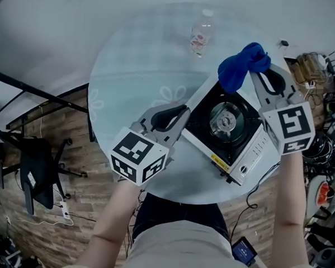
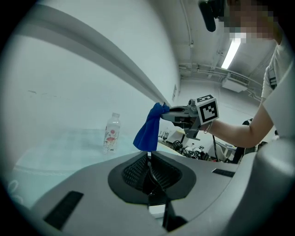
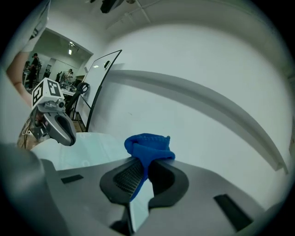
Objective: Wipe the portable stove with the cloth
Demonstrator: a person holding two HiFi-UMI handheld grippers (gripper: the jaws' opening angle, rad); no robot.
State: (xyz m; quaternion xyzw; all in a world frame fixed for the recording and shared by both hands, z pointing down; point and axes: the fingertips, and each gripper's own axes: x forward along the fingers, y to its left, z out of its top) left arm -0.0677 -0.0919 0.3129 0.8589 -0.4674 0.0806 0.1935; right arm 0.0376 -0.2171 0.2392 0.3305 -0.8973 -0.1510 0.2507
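Over the portable stove's [image 1: 226,128] far edge, the right claw [image 3: 146,162] is clamped on the cloth [image 3: 150,145].

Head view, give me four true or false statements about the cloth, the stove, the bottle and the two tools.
The right tool is shut on the blue cloth. True.
The bottle lies on its side. False: it stands upright on the table.
The left tool holds a sponge. False: its jaws are together with nothing between them.
The portable stove sits on the table. True.
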